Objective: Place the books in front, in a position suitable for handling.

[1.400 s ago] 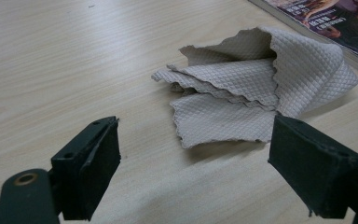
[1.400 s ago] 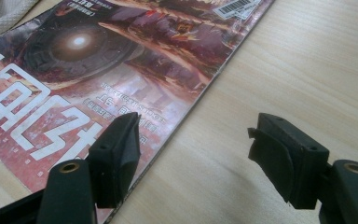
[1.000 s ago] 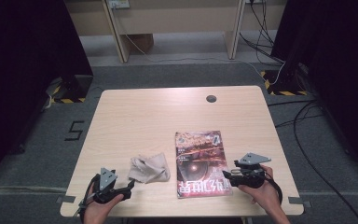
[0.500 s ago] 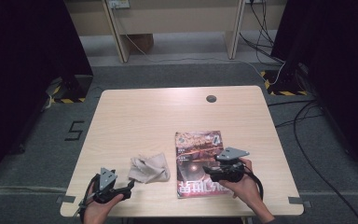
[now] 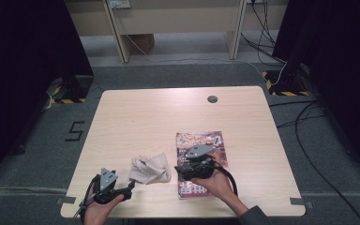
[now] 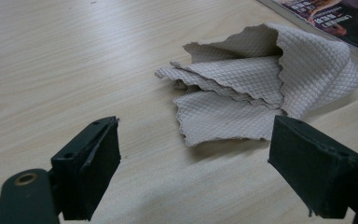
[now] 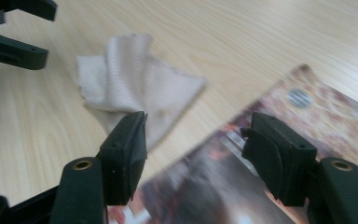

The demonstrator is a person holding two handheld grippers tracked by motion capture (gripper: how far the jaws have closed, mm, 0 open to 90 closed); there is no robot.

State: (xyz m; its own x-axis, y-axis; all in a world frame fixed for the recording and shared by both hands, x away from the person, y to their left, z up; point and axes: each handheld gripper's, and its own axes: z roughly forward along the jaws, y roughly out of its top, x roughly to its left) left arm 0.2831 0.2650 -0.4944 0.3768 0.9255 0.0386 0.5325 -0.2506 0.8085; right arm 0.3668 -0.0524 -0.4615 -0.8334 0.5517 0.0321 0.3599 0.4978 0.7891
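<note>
- surface: nothing lifted off it yet.
- magazine: flat, right tongs spread above it, just been narrowing, nothing between.
- cloth: crumpled beside the magazine, ungrasped; left tongs spread, just short of it.

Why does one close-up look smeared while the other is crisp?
In the right gripper view the cloth and magazine are blurred, though that gripper's own jaws stay sharp; in the left gripper view the cloth's weave is crisp, with soft glare on the table; the high view is evenly lit on the table, dark at both sides.
</note>
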